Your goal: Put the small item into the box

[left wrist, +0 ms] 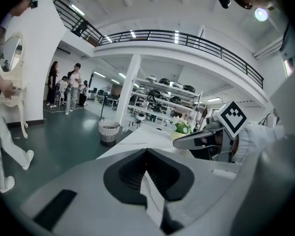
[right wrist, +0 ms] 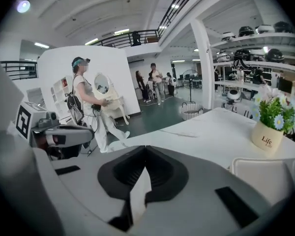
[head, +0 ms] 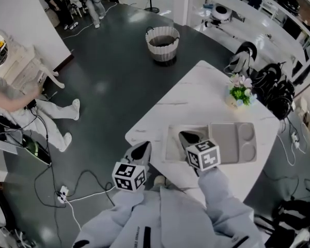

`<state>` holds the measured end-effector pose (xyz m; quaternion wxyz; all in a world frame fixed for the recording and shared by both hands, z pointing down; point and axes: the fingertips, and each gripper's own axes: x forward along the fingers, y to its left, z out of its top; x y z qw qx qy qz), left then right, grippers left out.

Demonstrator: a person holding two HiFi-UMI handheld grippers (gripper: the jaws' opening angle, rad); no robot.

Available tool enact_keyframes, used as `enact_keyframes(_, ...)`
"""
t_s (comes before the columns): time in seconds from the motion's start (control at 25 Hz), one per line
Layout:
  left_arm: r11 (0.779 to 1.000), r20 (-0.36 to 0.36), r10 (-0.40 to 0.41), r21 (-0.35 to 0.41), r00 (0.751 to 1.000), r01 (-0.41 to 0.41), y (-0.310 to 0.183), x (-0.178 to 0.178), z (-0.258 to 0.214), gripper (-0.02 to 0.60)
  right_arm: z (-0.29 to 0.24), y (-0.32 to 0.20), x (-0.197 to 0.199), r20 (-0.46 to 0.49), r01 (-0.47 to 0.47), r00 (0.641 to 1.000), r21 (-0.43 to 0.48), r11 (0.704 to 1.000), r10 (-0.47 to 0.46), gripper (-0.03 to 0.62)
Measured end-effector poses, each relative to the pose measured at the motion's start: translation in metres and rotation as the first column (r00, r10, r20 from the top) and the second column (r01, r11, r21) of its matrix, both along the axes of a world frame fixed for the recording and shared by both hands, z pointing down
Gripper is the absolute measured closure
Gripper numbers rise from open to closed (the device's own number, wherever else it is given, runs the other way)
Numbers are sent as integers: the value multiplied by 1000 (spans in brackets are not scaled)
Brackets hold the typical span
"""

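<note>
A shallow pale box (head: 171,148) lies on the white marble table (head: 196,94), with a grey compartment tray (head: 237,141) right beside it. My right gripper (head: 189,137) hovers over the box, its jaws shut with nothing between them; the right gripper view shows its tips (right wrist: 146,150) meeting and the box's corner (right wrist: 273,173) at lower right. My left gripper (head: 141,149) hangs off the table's near left edge, also shut and empty, tips together (left wrist: 147,152). I see no small item in any view.
A small flower pot (head: 239,95) stands at the table's right side. A round waste basket (head: 163,43) sits on the dark floor beyond the table. A person (right wrist: 83,100) stands by a white dresser to the left, and cables trail on the floor (head: 67,192).
</note>
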<state>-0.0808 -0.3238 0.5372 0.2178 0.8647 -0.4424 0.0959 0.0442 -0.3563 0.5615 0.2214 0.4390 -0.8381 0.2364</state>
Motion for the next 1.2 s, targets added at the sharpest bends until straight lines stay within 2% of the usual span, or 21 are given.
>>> enact_keyframes(0.28, 996, -2, -12, 93, 1000, 12, 0, -12, -31, 589, -46, 7, 1, 159, -40, 987, 153, 987, 15, 600)
enact_keyframes(0.56, 980, 5, -30, 198, 1000, 28, -1, -24, -65, 589, -85, 11, 11, 258, -88, 966, 291, 953, 10, 600)
enact_keyframes(0.92, 956, 2, -62, 289, 998, 59, 3, -35, -99, 589, -129, 18, 33, 322, -165, 946, 388, 907, 35, 602)
enact_keyframes(1.2, 939, 6, -83, 334, 997, 76, 5, -42, -117, 589, -148, 22, 47, 361, -212, 931, 424, 881, 50, 602)
